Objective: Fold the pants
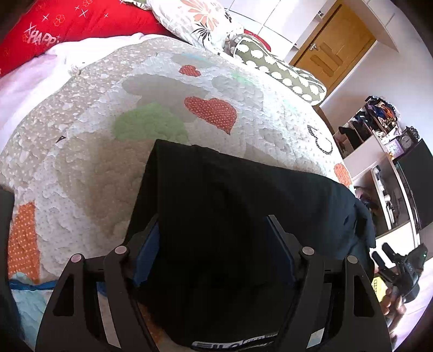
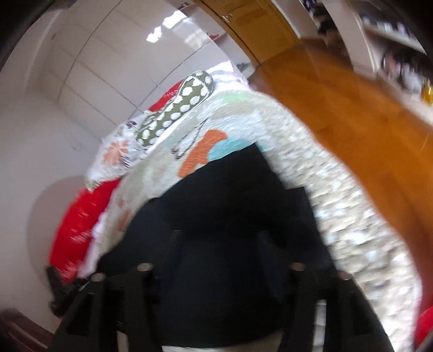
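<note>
Quilt (image 1: 89, 168): is covering the bed, patched with hearts.
Pants (image 1: 230, 205): are lying folded and dark on the quilt, near its edge.
Left gripper (image 1: 213, 224): is hovering over the pants with fingers spread wide, gripping nothing.
Right gripper (image 2: 219, 238): is blurring over the pants; its opening cannot be told.

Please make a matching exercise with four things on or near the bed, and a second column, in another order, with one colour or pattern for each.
Things:
1. pants
2. long pillow
3. blanket
4. door

Colours:
a. brown wood
b. black
c. olive with white spots
d. red with white print

Pairs: 1-b, 2-c, 3-d, 4-a
</note>
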`<state>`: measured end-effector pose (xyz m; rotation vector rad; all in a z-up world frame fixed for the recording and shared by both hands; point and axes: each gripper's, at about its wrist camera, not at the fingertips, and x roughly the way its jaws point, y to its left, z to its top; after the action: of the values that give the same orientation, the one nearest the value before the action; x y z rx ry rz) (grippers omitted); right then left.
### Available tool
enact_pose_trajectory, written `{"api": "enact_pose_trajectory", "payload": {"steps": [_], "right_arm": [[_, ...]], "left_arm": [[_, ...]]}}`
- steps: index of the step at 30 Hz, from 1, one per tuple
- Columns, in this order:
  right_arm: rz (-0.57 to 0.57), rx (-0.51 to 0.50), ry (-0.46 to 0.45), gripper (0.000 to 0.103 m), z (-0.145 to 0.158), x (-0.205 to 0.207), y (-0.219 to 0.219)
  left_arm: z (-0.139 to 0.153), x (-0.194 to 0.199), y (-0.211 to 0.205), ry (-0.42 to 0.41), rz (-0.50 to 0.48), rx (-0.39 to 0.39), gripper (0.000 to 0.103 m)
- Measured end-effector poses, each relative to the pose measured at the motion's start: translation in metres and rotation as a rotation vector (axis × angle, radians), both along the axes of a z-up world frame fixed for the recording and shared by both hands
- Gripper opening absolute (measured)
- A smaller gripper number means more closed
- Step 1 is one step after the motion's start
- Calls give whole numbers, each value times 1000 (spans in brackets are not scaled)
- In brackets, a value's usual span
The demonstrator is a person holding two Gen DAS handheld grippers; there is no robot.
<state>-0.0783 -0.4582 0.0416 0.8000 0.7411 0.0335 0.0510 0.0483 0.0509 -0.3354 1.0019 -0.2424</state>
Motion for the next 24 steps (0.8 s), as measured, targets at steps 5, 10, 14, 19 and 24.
{"api": "enact_pose_trajectory", "payload": {"steps": [5, 10, 14, 19, 24], "right_arm": [[-27, 49, 41, 54, -23, 42, 1], [-54, 14, -42, 5, -8, 53, -1], [-49, -76, -158, 4, 42, 26, 0], [4, -180, -214, 3, 86, -29, 6], [22, -227, -57, 3, 37, -45, 7]], "left_arm": [[1, 7, -4, -9, 10, -2, 67], [13, 8, 3, -37, 11, -49, 37], [35, -8, 14, -67, -16, -107, 33], [54, -46, 37, -101, -51, -93, 33], [6, -57, 41, -9, -33, -5, 33]]}}
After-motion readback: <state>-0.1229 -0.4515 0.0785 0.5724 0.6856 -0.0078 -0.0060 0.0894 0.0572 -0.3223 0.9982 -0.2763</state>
